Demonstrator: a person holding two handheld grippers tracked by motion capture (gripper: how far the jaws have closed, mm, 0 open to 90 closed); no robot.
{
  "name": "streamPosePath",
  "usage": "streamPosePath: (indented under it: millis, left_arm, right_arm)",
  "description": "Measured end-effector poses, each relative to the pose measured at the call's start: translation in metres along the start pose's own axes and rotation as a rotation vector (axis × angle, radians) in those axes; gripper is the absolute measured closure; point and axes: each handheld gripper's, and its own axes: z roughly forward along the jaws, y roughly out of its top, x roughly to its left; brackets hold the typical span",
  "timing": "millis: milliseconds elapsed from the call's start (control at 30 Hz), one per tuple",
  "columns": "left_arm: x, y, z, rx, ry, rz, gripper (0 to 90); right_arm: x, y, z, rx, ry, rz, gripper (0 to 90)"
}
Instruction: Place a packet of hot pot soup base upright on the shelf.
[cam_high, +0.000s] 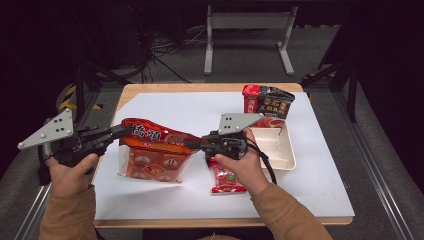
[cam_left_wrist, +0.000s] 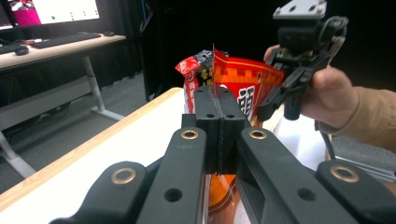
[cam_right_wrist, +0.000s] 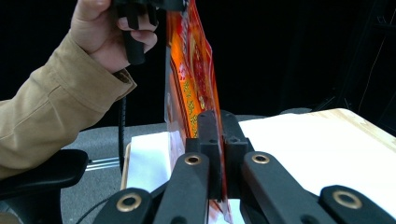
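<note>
A big orange-and-red snack bag (cam_high: 152, 152) hangs upright just above the white sheet, held at both ends. My left gripper (cam_high: 126, 131) is shut on the bag's upper left corner. My right gripper (cam_high: 193, 145) is shut on its right edge. In the left gripper view the jaws (cam_left_wrist: 217, 95) pinch the bag's thin seam, with the bag (cam_left_wrist: 243, 81) running away toward the other gripper (cam_left_wrist: 285, 93). In the right gripper view the jaws (cam_right_wrist: 218, 122) clamp the bag's edge, and the bag (cam_right_wrist: 189, 65) rises toward the other hand (cam_right_wrist: 105, 32).
A small red packet (cam_high: 227, 179) lies on the sheet below my right hand. A white tray (cam_high: 286, 150) sits to the right, with a dark red-and-black packet (cam_high: 267, 102) at its far end. The wooden table edge (cam_high: 200, 88) borders the white sheet (cam_high: 310, 190).
</note>
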Motion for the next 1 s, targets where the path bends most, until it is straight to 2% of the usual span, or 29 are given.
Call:
streamPosePath:
  millis: [233,367,467,1000]
  left_arm:
    - [0.004,-0.003,0.004,0.011,0.008,-0.013,82.7]
    - [0.006,-0.005,0.003,0.007,0.029,-0.028,78.3]
    - [0.008,-0.006,0.002,0.008,0.037,-0.038,77.6]
    - [0.013,-0.012,0.003,0.025,0.045,-0.059,76.1]
  right_arm:
    - [0.001,0.014,-0.012,0.051,-0.027,-0.016,89.7]
    - [0.0,0.021,-0.021,0.086,-0.053,-0.019,89.7]
    - [-0.002,0.026,-0.029,0.109,-0.077,-0.001,89.7]
    - [-0.016,0.056,-0.077,0.136,-0.177,0.013,89.6]
